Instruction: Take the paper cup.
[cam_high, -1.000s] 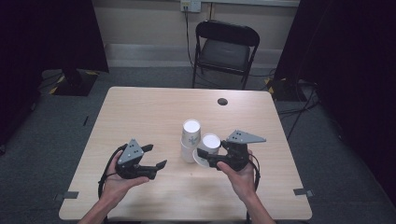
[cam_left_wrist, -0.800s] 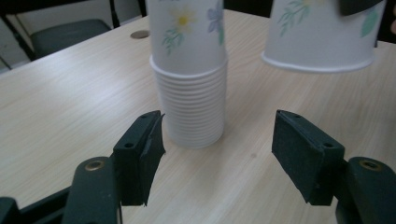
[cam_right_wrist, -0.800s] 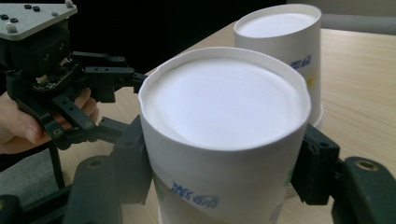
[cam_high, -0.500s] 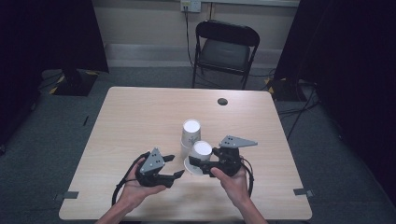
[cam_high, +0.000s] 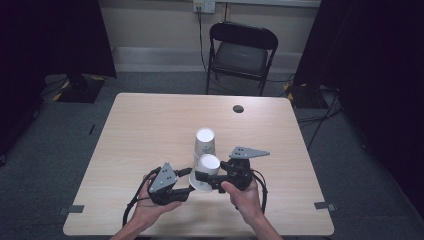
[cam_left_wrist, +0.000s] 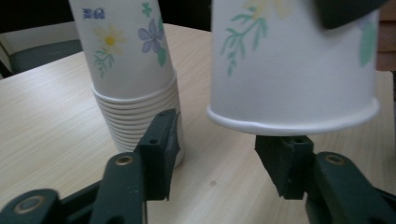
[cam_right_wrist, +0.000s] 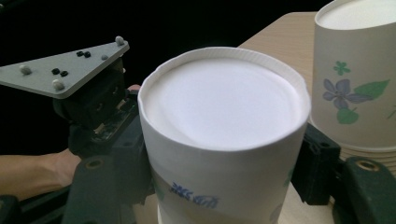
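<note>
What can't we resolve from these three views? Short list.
- Small dark round thing on the table: too small in the high view to identify.
- Held cup: its lower half is cut off by the bottom edge of the right gripper view; top cut off in the left gripper view.
- Cup stack: top cut off in the left gripper view, full count unclear.
- Whether one cup or several nested are held: the rim hides it.

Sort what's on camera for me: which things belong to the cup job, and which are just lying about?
In the job:
- held paper cup, upside down, clamped in the right gripper
- stack of paper cups, upside down on the table
- left gripper, jaws just closing, below the held cup's rim, not gripping

Lying about:
- small dark disc near the table's far edge
- folding chair
</note>
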